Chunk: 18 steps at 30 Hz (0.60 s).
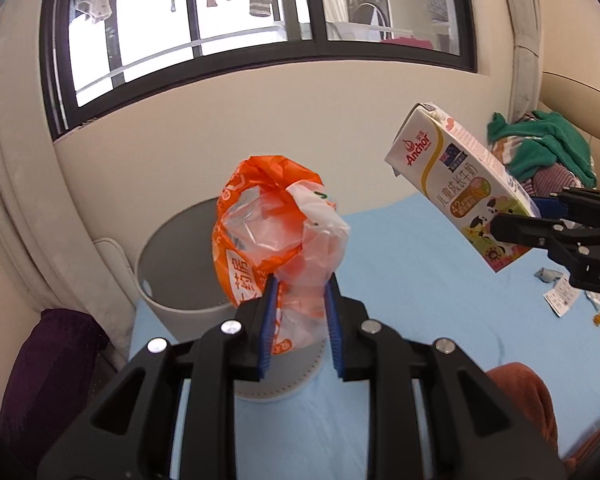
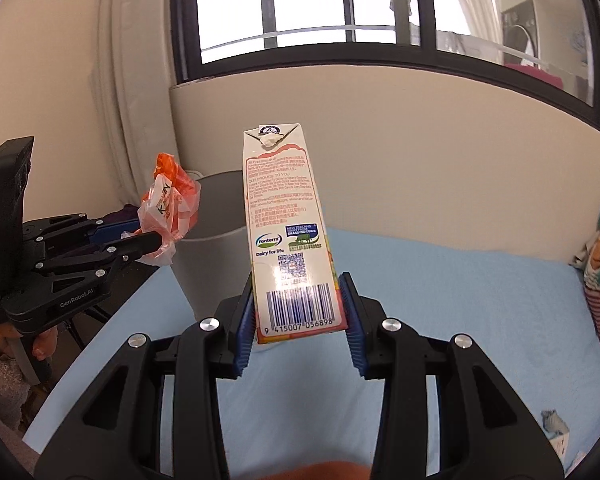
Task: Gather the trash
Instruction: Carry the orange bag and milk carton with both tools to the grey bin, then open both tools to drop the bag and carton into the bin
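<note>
My left gripper point(image 1: 300, 292) is shut on a crumpled orange and clear plastic bag point(image 1: 276, 224), held in the air just in front of a grey round bin point(image 1: 168, 276). My right gripper point(image 2: 300, 300) is shut on the base of a white Anchor milk carton point(image 2: 286, 224), which tilts forward above the blue bed toward the bin point(image 2: 216, 224). The carton point(image 1: 460, 184) and right gripper point(image 1: 540, 220) also show at the right of the left wrist view. The bag point(image 2: 168, 208) and left gripper point(image 2: 140, 240) show at the left of the right wrist view.
A light blue bed sheet point(image 1: 420, 280) lies below both grippers. Small paper scraps point(image 1: 560, 296) lie on it at the right. A pile of clothes point(image 1: 540, 152) sits at the far right. A purple cushion point(image 1: 48, 360) lies beside the bed. A wall and window stand behind the bin.
</note>
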### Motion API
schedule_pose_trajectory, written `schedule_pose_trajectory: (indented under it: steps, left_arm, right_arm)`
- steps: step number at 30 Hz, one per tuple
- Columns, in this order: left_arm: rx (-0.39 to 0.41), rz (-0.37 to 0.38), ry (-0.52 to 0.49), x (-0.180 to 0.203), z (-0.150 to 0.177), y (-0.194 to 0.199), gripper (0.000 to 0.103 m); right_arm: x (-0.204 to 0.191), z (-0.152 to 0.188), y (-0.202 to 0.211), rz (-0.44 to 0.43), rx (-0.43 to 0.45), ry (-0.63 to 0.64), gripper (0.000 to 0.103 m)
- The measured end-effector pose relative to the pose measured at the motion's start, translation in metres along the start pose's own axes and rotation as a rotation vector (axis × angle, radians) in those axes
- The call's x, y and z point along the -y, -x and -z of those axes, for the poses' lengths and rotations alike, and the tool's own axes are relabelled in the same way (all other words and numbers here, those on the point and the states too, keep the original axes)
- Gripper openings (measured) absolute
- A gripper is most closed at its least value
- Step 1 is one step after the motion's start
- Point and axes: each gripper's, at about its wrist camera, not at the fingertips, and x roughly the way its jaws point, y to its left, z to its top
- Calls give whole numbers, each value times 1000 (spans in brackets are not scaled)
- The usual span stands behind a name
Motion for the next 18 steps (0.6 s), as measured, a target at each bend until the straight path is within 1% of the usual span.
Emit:
schedule_pose_trajectory:
  steps: [4,7,12,18]
  left_arm:
    - [23,-62,37,-30,-12,-4,23]
    - [33,-90,61,-49,-19,-8,24]
    - [36,-106,98,-77,-26,-16,23]
    - [26,-109,110,-91,-30,-28,24]
  right_arm:
    - [-23,-33,-22,-50,9,57,37]
    - [-36,-57,-42,-75,16,89,37]
    - [-45,-87,-77,-127,-8,78,37]
    - [-51,-104,-113,-165,-50,69,37]
